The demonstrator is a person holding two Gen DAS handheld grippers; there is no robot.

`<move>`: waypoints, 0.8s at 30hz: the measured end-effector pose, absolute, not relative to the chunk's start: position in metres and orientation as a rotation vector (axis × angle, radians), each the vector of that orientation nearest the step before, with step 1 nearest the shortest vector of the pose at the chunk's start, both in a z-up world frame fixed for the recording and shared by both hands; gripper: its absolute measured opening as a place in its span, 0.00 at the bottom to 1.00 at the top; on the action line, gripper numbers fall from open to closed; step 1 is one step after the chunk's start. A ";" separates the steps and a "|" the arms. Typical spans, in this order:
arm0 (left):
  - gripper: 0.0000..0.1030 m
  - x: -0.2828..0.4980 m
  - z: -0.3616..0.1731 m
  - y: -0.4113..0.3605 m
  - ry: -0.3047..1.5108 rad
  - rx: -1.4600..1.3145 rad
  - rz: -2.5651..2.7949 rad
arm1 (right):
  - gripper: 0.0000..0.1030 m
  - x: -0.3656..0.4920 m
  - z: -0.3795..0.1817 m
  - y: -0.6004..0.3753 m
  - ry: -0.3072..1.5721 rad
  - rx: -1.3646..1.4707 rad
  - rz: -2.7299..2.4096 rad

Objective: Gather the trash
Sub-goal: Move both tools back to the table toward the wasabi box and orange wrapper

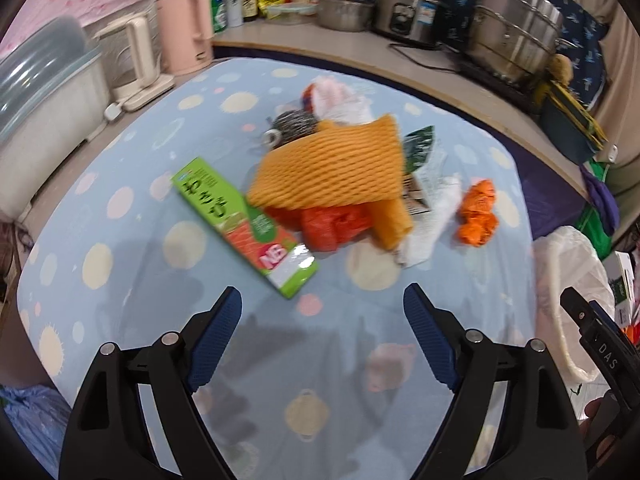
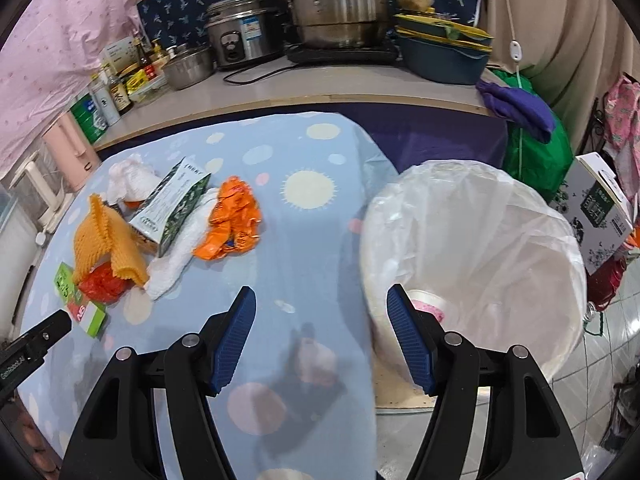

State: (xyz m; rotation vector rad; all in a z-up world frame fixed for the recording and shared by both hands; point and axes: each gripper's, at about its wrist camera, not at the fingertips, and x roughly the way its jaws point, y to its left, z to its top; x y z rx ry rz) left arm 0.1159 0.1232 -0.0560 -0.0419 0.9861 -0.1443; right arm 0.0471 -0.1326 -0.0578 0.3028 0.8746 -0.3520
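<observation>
Left wrist view shows the left gripper [image 1: 322, 306] with jaws apart and nothing between them, above the dotted blue tablecloth [image 1: 120, 272], while the trash pile still lies ahead: a green box [image 1: 244, 226], an orange foam net [image 1: 332, 168], a red bag [image 1: 332, 224] and an orange wrapper [image 1: 478, 214]. Right wrist view shows the right gripper [image 2: 321, 308] also empty and apart, beside the lined bin [image 2: 480, 240], which holds only a cup [image 2: 430, 304], so I judge most of the collecting remains.

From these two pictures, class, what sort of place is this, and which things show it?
Most likely a home kitchen. A rice cooker and a stacked steel steamer pot stand on the counter, with sauce bottles beside them.
</observation>
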 end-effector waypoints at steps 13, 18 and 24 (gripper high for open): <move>0.83 0.141 -0.080 0.166 1.015 -0.077 -0.027 | 0.63 0.135 -0.069 -0.105 0.847 0.267 -0.279; 0.84 0.154 -0.089 0.173 1.035 -0.091 -0.002 | 0.63 0.163 -0.079 -0.111 0.857 0.268 -0.303; 0.84 0.171 -0.099 0.171 1.051 -0.110 0.013 | 0.63 0.183 -0.099 -0.116 0.896 0.268 -0.321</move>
